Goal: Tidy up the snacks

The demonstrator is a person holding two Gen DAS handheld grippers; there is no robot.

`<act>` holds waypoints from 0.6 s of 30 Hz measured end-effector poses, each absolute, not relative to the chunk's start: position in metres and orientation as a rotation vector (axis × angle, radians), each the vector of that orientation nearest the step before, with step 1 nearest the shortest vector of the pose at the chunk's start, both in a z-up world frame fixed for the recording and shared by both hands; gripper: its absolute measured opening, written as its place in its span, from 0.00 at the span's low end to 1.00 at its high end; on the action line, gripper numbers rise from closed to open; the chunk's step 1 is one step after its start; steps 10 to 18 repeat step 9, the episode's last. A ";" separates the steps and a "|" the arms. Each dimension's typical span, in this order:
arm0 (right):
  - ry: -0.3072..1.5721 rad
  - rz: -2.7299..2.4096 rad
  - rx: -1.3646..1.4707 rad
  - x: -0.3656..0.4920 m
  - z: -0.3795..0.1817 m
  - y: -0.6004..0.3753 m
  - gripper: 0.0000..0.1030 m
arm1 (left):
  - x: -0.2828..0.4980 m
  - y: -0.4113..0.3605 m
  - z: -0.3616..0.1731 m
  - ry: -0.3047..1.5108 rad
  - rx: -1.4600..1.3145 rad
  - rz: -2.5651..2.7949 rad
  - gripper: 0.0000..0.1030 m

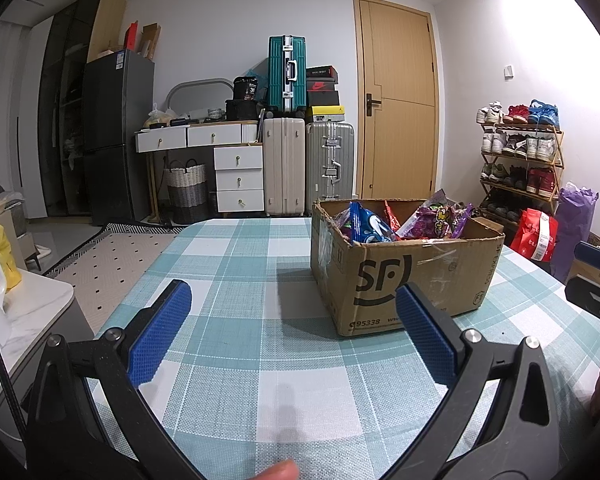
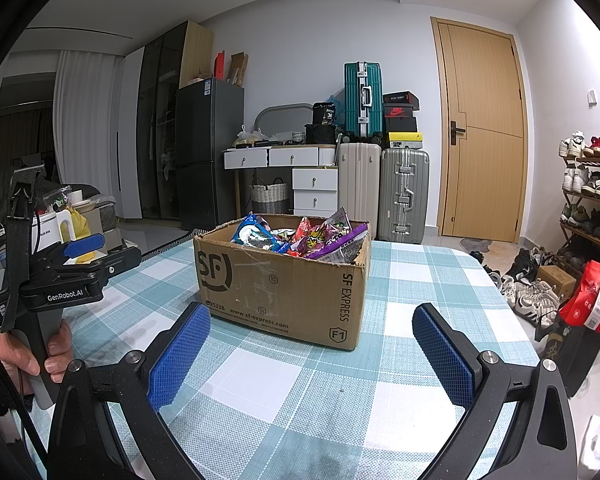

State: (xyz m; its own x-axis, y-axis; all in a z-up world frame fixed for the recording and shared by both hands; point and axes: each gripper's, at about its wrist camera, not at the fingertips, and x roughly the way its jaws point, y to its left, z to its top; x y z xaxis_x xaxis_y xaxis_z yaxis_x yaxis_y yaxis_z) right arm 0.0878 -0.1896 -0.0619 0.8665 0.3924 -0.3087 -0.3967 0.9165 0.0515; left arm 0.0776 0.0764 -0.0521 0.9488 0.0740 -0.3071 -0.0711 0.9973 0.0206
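A brown cardboard box (image 1: pixel 404 280) marked "SF" stands on the teal-and-white checked table (image 1: pixel 228 264). It holds several snack packets (image 1: pixel 404 222) in blue, purple and red. My left gripper (image 1: pixel 294 320) hovers open over the cloth, just left of and in front of the box, with nothing between its blue pads. In the right wrist view the box (image 2: pixel 280 284) with the snack packets (image 2: pixel 300 236) sits straight ahead. My right gripper (image 2: pixel 312 352) stands open and empty in front of it. The left gripper (image 2: pixel 100 252) shows at the left, held by a hand (image 2: pixel 56 348).
Suitcases (image 1: pixel 288 168) and a white desk (image 1: pixel 204 136) line the far wall beside a wooden door (image 1: pixel 400 100). A shoe rack (image 1: pixel 520 160) and a red bag (image 1: pixel 538 234) stand off the table's right edge. A white side table (image 1: pixel 32 304) lies to the left.
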 end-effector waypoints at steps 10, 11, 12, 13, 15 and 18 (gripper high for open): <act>0.320 0.413 -0.014 0.088 -0.062 -0.190 1.00 | 0.078 0.075 -0.053 0.312 0.009 0.079 0.99; 0.320 0.413 -0.014 0.088 -0.062 -0.190 1.00 | 0.078 0.075 -0.053 0.312 0.009 0.079 0.99; 0.320 0.413 -0.014 0.088 -0.062 -0.190 1.00 | 0.078 0.075 -0.053 0.312 0.009 0.079 0.99; 0.320 0.413 -0.014 0.088 -0.062 -0.190 1.00 | 0.078 0.075 -0.053 0.312 0.009 0.079 0.99; 0.320 0.413 -0.014 0.088 -0.062 -0.190 1.00 | 0.078 0.075 -0.053 0.312 0.009 0.079 0.99; 0.320 0.413 -0.014 0.088 -0.062 -0.190 1.00 | 0.078 0.075 -0.053 0.312 0.009 0.079 0.99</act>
